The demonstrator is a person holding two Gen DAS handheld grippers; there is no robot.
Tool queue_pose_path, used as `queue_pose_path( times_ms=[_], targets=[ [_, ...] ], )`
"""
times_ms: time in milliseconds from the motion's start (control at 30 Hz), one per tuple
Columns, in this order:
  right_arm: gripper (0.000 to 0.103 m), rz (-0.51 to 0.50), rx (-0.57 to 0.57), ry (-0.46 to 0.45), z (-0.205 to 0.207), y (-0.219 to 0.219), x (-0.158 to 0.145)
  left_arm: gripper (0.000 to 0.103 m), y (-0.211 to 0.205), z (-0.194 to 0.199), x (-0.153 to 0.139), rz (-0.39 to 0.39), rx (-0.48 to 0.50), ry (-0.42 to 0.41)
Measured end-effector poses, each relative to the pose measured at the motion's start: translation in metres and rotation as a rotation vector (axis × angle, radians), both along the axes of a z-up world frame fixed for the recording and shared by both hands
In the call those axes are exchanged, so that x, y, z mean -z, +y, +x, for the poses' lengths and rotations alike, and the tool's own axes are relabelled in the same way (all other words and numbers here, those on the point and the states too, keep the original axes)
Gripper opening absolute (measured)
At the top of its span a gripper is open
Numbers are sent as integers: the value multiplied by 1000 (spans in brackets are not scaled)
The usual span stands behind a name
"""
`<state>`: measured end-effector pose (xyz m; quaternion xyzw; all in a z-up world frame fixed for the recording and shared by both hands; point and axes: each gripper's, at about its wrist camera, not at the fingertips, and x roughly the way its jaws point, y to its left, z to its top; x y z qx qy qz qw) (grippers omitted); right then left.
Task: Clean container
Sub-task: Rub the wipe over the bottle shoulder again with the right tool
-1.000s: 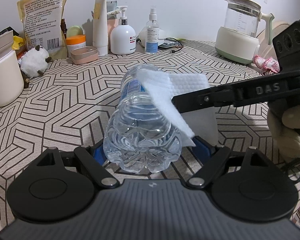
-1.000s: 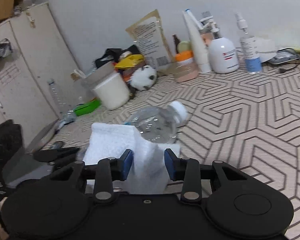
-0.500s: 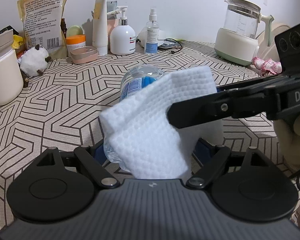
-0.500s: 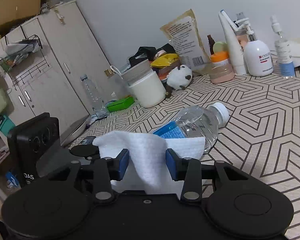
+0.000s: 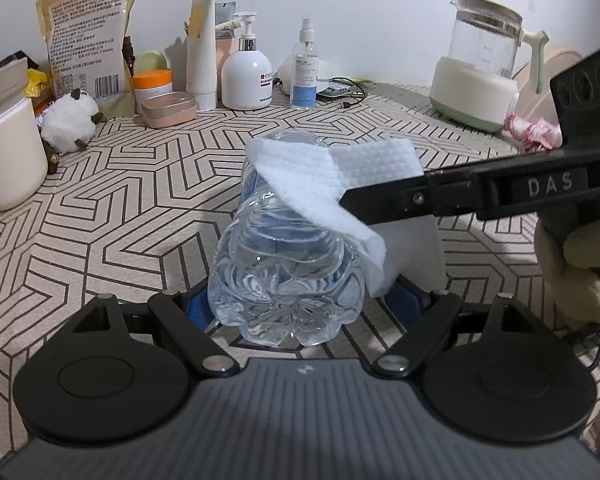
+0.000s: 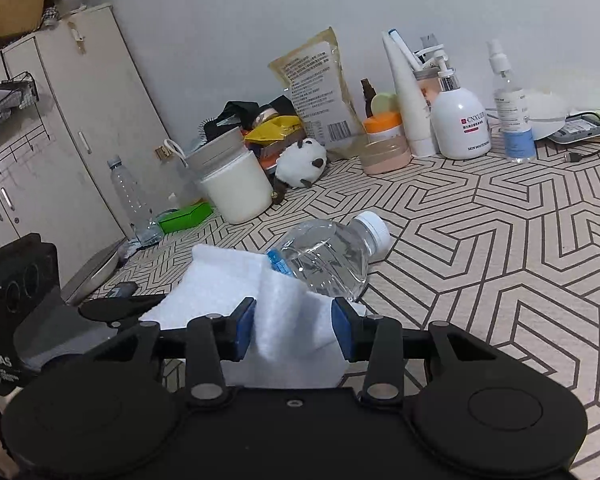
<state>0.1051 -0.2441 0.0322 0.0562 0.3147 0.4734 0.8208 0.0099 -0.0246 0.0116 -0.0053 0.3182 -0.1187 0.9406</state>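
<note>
White cloth draped over a lying water bottle, both grippers engaged

The clear plastic bottle (image 5: 284, 276) lies on its side on the patterned tabletop (image 5: 120, 208), cap (image 6: 374, 227) pointing away from the left gripper (image 5: 300, 306), whose blue pads clamp its base; the right gripper (image 6: 294, 330) pinches the white cloth (image 6: 284, 332), which covers the bottle's upper middle; a kettle (image 5: 484, 64) stands well apart.
</note>
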Motion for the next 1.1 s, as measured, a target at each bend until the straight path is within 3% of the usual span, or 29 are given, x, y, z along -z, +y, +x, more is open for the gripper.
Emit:
queue_pose_path(
  times_ms=[100,200,233,300,500,633,767,933,1100],
  targets=[
    [46,-2,-8,-6,-1,0,0,85,-2,-1,0,16,0,1],
    [33,18,-38,9,-2,-1,-1,85,-4,0,0,21,-2,1],
    [23,29,-55,18,-2,-2,-1,85,-5,0,0,21,-2,1],
    [18,67,-104,42,-3,-2,-3,85,-7,0,0,23,-2,1],
    [27,177,-238,101,-9,-2,-6,85,-12,1,0,42,-4,2],
    [16,174,-221,108,-10,-3,-5,85,-13,2,-1,48,-12,2],
    [15,150,-180,86,-8,-3,-4,85,-13,2,-1,46,-12,2],
    [29,112,-70,113,5,-7,4,85,-12,2,-1,39,-13,2],
    [29,111,-70,109,6,-7,4,85,-14,3,0,53,-21,5]
  ],
)
